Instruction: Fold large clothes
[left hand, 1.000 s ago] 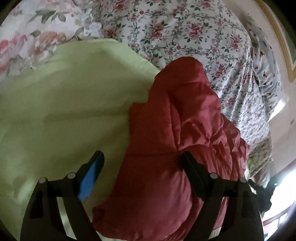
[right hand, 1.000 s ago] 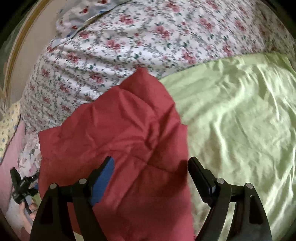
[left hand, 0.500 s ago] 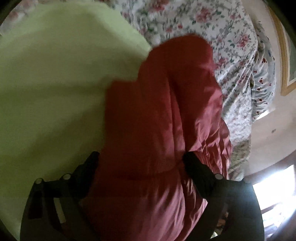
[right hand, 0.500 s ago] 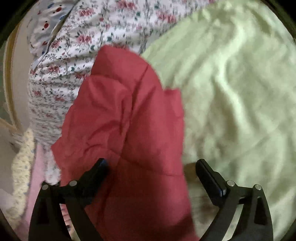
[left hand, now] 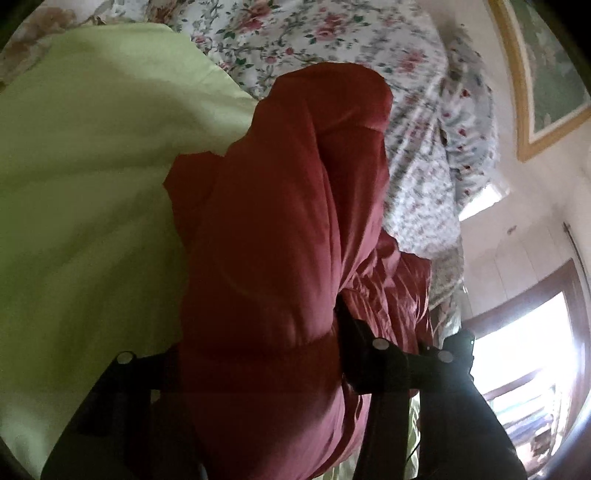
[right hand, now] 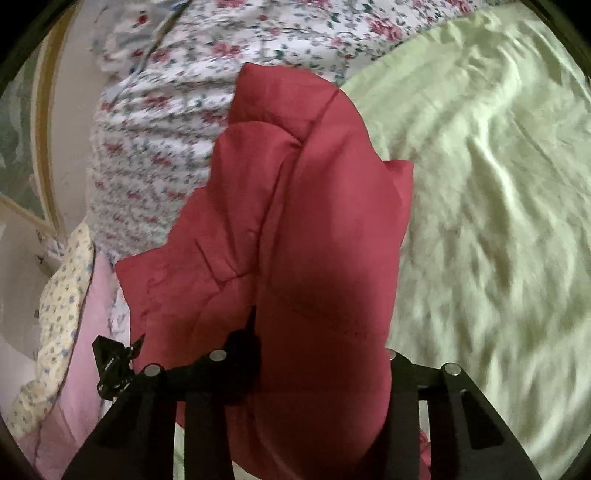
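Jaws of both grippers just closed on the puffy, quilted red jacket (left hand: 280, 229), bunched over green sheet (left hand: 92, 177).

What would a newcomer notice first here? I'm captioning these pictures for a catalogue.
A puffy red quilted garment fills the middle, bunched between the jaws of the left gripper and the right gripper, which have just been closing on it. It lies on a pale green sheet, with a floral bedspread behind.

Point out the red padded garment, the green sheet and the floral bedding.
red padded garment (right hand: 325, 258), right wrist view, on its bunched middle.
green sheet (right hand: 498, 184), right wrist view, on a wrinkled bare stretch.
floral bedding (left hand: 332, 33), left wrist view, on its rose print.
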A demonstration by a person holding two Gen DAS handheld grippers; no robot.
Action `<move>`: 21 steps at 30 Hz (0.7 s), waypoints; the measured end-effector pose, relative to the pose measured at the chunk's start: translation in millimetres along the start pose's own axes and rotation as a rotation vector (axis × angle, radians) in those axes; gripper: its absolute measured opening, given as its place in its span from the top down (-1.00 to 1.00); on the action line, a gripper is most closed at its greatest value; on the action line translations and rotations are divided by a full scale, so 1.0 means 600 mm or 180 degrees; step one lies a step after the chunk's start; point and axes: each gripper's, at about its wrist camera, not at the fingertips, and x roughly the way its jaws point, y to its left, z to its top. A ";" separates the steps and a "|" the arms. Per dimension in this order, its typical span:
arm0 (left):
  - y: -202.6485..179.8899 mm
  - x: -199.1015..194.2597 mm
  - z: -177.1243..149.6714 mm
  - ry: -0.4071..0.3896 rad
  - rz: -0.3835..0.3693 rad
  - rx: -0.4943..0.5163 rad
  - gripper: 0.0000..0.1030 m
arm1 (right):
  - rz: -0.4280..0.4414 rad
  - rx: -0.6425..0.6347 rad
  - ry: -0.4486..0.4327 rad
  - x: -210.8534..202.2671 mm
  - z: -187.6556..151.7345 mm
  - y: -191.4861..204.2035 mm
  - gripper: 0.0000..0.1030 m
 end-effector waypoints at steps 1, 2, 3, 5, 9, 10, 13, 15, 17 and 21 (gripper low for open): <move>-0.002 -0.015 -0.016 0.0015 -0.0010 0.0000 0.09 | 0.0026 -0.0007 0.0027 -0.011 -0.015 0.005 0.24; -0.001 -0.026 -0.028 0.0025 -0.0013 -0.0007 0.09 | 0.0044 -0.0005 0.0041 -0.018 -0.022 0.005 0.24; -0.001 -0.036 -0.040 0.0035 -0.0013 -0.0029 0.09 | 0.0075 -0.0002 0.0066 -0.030 -0.041 0.007 0.24; 0.000 -0.059 -0.068 0.0043 -0.0024 -0.0056 0.09 | 0.0113 0.0006 0.0103 -0.046 -0.071 0.008 0.24; 0.009 -0.095 -0.120 0.0048 -0.0044 -0.0145 0.09 | 0.0156 0.0052 0.0157 -0.068 -0.122 0.004 0.24; 0.011 -0.102 -0.131 0.0058 -0.0039 -0.0163 0.09 | 0.0166 0.0058 0.0162 -0.074 -0.134 0.003 0.24; 0.016 -0.113 -0.152 0.0079 -0.0034 -0.0197 0.09 | 0.0206 0.0082 0.0158 -0.089 -0.158 0.002 0.23; 0.019 -0.117 -0.165 0.0102 -0.0001 -0.0197 0.09 | 0.0203 0.0072 0.0151 -0.095 -0.171 0.003 0.23; 0.025 -0.120 -0.174 0.0107 0.0051 -0.0180 0.08 | 0.0160 0.0026 0.0138 -0.099 -0.181 0.003 0.19; 0.038 -0.114 -0.181 0.0064 0.0169 -0.0192 -0.07 | 0.0128 0.0033 0.0083 -0.096 -0.190 -0.006 0.05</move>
